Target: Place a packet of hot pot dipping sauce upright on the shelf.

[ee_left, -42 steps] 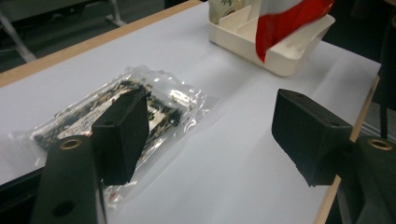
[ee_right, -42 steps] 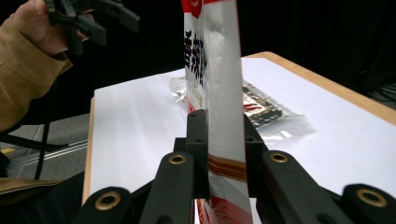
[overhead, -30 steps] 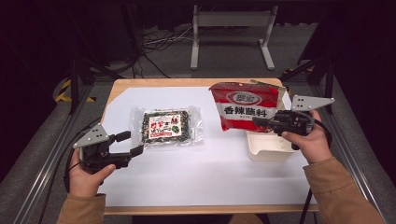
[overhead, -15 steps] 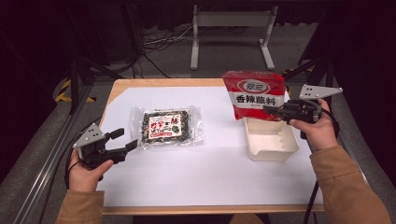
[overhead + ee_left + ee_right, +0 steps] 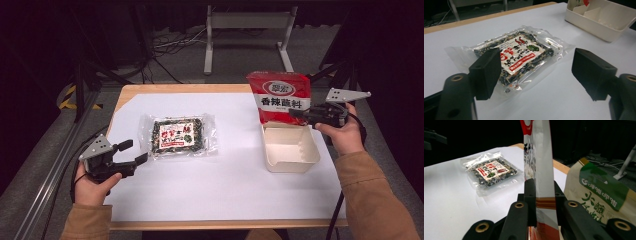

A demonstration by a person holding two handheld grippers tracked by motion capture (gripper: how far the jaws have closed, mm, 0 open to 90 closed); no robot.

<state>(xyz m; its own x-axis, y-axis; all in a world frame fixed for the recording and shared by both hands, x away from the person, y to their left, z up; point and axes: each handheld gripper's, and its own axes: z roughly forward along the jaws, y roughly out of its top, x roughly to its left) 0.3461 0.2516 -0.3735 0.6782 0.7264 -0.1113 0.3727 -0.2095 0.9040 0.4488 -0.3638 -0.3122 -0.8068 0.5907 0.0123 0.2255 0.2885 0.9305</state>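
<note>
At the left of the white table sheet [image 5: 225, 185], the left gripper [image 5: 134, 152] sits low in the person's left hand [image 5: 92, 182], just beside the near left corner of the clear seaweed packet [image 5: 180, 136]. Its jaws stand wide apart and have just been opening further; nothing is between them, and in the left gripper view the seaweed packet [image 5: 516, 56] lies flat on the sheet just beyond the two black pads (the left pad overlaps its near edge in that view, but whether it touches cannot be told).

To the right of the seaweed packet, well apart from it, stands the white box [image 5: 290, 149], open at the top, on the same sheet. The red seasoning bag [image 5: 280, 95] hangs upright over the far rim of the white box, its lower edge at or just inside that rim. The right gripper [image 5: 295, 114], held in the right hand [image 5: 342, 132], is clamped on the bag's right lower edge; in the right gripper view the jaws press both faces of the red seasoning bag [image 5: 541, 170], seen edge-on. Beside it there, right of the jaws, is a beige and green bag [image 5: 596, 195].
</note>
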